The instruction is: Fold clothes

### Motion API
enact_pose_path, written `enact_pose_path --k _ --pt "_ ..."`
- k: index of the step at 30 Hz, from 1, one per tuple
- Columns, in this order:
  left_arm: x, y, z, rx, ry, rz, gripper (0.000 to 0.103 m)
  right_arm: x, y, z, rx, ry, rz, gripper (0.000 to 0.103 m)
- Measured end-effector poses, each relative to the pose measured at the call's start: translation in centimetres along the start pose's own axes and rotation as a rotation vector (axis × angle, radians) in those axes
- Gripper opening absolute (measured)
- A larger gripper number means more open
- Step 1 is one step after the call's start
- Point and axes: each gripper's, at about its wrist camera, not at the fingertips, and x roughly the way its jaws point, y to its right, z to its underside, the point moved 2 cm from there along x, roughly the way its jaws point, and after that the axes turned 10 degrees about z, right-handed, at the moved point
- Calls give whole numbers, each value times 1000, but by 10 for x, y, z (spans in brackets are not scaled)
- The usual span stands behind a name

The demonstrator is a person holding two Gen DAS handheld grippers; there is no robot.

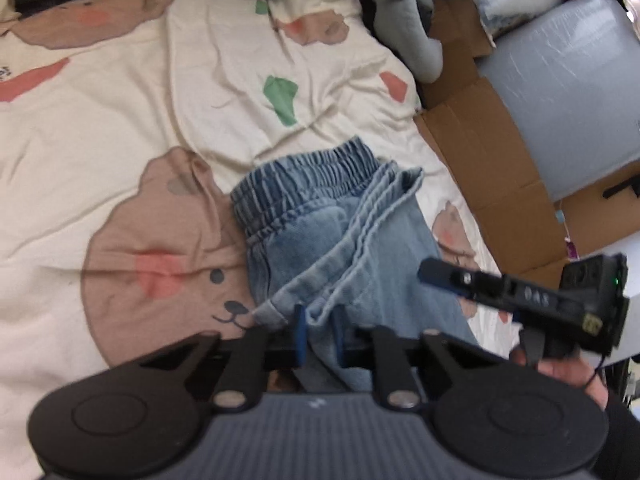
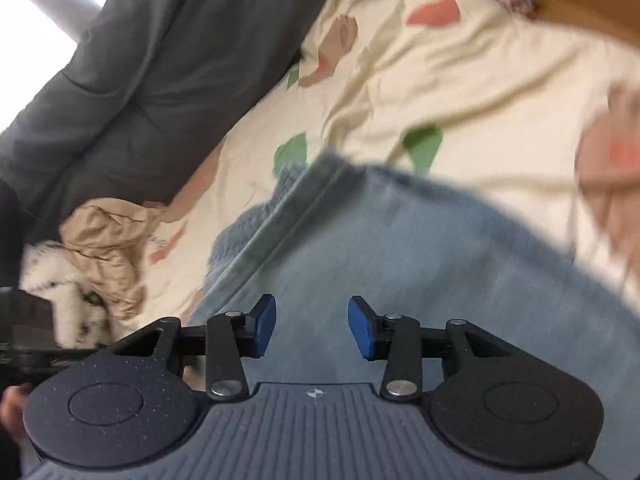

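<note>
Jeans on bear-print sheet, hem pinched in left tongs, right tongs parted, empty, above denim.

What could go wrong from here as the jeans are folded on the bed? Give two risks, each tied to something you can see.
1. The left gripper pinches only a bunched hem of the jeans; the thick denim might slip out when pulled.
2. The right gripper is open above the denim, so one grip may carry all the cloth and the fold could skew or drag the sheet.
</note>
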Motion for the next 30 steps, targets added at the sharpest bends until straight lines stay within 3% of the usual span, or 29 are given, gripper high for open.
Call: enact_pose_path --k 9,17,19,21,24,28,30 --pt "-12 1 -1 -20 23 -9 6 19 -10 -57 -249 28 99 48" --pt "-17 7 0 6 40 -53 5 45 -18 -72 -417 -27 47 47" --pt "-18 5 0 -6 42 -52 5 48 -22 -73 -451 -37 20 44" --pt "-20 6 0 -3 47 -51 5 49 -28 -73 -488 -42 1 20" --pt "-24 9 -1 3 55 -49 5 45 -37 -74 -536 -38 -4 12" --pt "-25 3 0 -17 58 -48 5 41 -37 -79 -514 -39 -20 12" --pt "-19 -2 2 -17 54 -66 6 45 -38 -78 -518 -45 -7 17"
